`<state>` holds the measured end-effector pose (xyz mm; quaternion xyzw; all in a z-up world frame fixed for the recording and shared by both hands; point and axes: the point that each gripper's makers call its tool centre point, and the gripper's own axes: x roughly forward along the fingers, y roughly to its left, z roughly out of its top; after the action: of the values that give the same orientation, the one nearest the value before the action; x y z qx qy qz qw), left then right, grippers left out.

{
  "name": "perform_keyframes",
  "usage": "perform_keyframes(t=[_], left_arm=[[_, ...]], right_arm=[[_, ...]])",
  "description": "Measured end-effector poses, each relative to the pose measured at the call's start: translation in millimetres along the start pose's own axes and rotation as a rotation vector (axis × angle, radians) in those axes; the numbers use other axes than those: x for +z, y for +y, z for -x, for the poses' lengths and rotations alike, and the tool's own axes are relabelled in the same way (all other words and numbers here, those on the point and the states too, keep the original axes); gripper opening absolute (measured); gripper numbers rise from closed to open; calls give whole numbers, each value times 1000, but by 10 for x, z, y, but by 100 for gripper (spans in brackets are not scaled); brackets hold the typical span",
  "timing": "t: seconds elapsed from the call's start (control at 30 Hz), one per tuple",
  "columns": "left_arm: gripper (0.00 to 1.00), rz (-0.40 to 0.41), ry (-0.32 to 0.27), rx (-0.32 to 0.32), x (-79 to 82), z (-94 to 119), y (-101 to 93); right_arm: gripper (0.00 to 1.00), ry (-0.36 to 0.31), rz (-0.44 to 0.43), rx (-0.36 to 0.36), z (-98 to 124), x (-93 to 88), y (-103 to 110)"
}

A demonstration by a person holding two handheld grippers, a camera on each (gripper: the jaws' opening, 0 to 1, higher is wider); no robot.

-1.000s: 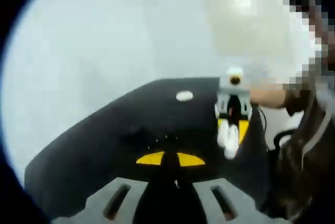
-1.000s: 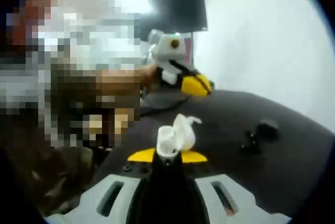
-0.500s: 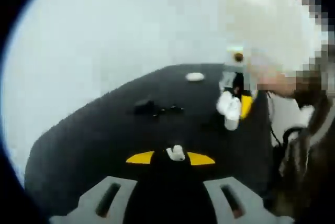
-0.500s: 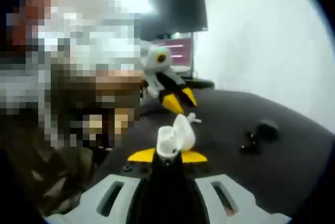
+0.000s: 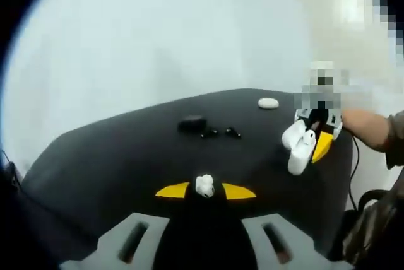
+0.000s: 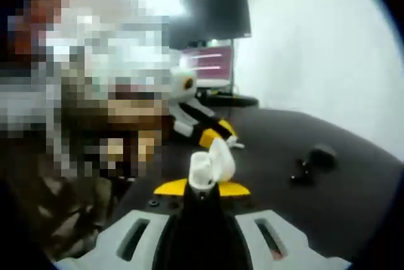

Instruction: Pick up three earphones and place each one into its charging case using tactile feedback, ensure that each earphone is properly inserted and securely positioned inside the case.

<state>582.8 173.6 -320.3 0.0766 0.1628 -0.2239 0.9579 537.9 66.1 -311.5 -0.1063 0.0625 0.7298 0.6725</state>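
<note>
L gripper [image 5: 205, 189] clamps a white earphone [image 5: 204, 185] at lower centre of left gripper view. R gripper [image 6: 202, 185] clamps the open white charging case [image 6: 211, 164], lower centre of right gripper view. Black case [image 5: 192, 123] & black earphones [image 5: 221, 133] lie mid-frame on black table [image 5: 113, 156].

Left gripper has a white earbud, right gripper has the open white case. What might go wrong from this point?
1. The left gripper pinches the white earbud only at its tips, so it may twist or drop before insertion.
2. The open white case in the right gripper is held in the air, so pushing could tilt it and leave the earbud half seated.
3. The black case and black earbuds barely stand out against the black table.
</note>
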Motion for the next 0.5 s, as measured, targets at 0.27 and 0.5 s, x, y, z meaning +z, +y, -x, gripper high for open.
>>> perform_keyframes(t=[0.27, 0.5], left_arm=[[9, -138, 15, -118, 158, 63, -15], [9, -523, 16, -416, 696, 496, -685]], right_arm=[[18, -1, 2, 2, 6, -1, -2], [18, -2, -6, 3, 3, -2, 2]])
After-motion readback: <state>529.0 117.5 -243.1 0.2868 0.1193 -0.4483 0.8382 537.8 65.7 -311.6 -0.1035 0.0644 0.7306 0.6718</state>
